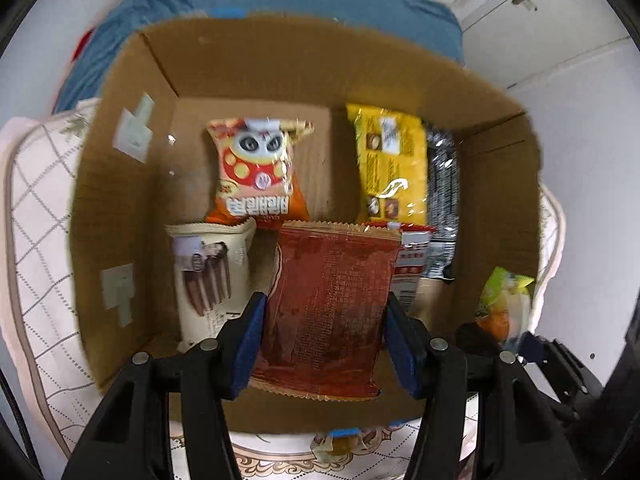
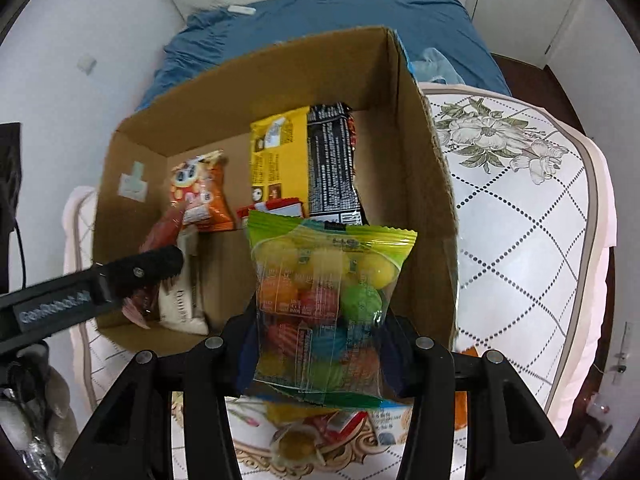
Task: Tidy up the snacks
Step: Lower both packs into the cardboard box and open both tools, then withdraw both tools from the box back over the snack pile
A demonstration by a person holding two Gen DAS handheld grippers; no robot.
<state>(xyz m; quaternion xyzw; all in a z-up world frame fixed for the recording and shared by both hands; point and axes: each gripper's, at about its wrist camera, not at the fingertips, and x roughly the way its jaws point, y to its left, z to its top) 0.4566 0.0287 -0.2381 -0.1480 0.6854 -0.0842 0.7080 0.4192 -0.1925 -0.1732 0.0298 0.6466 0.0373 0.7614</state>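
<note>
My left gripper is shut on a dark red snack packet and holds it over the near part of an open cardboard box. My right gripper is shut on a clear bag of coloured candy balls, held above the box's near right edge. Inside the box lie an orange cartoon snack bag, a cream wafer-stick bag, a yellow packet and a black packet. The left gripper also shows in the right wrist view.
The box stands on a quilted mattress with a flower print. A blue blanket lies behind the box. More snack packets lie on the mattress under the right gripper. White cabinet doors stand at the back right.
</note>
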